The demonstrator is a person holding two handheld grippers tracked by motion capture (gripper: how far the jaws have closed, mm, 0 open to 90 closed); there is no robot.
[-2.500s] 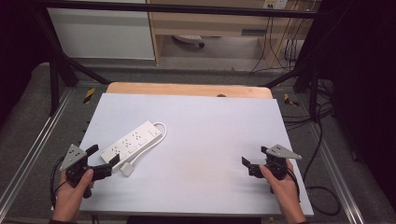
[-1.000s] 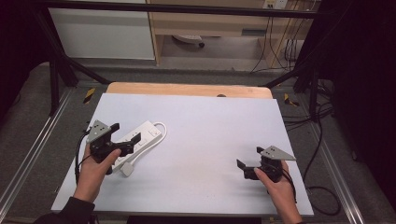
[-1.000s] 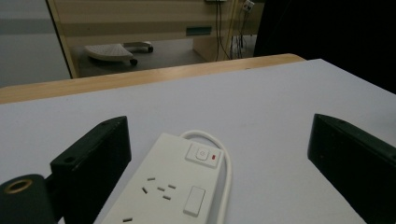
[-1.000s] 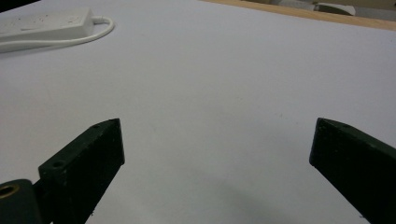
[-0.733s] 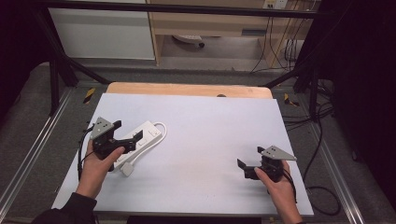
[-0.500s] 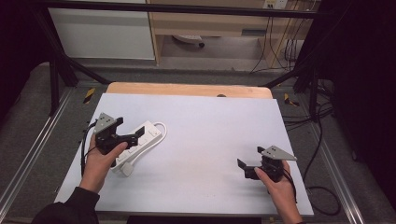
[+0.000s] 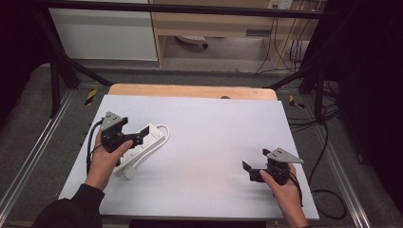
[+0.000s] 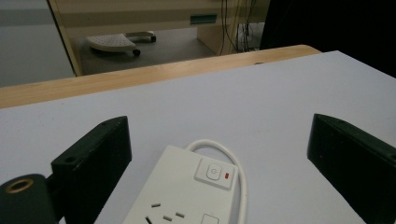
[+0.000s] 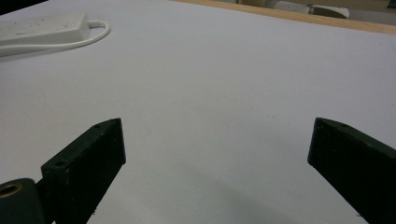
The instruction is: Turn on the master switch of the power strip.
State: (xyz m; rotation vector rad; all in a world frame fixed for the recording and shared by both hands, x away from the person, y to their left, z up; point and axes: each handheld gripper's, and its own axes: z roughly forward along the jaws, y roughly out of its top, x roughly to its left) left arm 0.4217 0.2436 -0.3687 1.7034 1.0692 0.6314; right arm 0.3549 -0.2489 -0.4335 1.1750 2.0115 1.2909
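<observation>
Both grippers gape wide, empty — left gripper (image 7: 135,138) over the power strip (image 8: 187,193), right gripper (image 7: 252,171) well apart.

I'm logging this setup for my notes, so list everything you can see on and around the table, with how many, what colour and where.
power strip: one, white, left part of the table, under the left gripper
cord: one, white, looped round the strip's switch end
plug: one, white, on the table nearer the person than the strip
table: one, pale grey-white top with a wooden strip along the far edge
cabinet: one, white, on the floor beyond the table
wheeled base: one, white, under the wooden furniture at the back
left gripper: one, black, jaws wide apart over the strip
right gripper: one, black, jaws wide apart over bare table, right side
hands: two, one holding each gripper
</observation>
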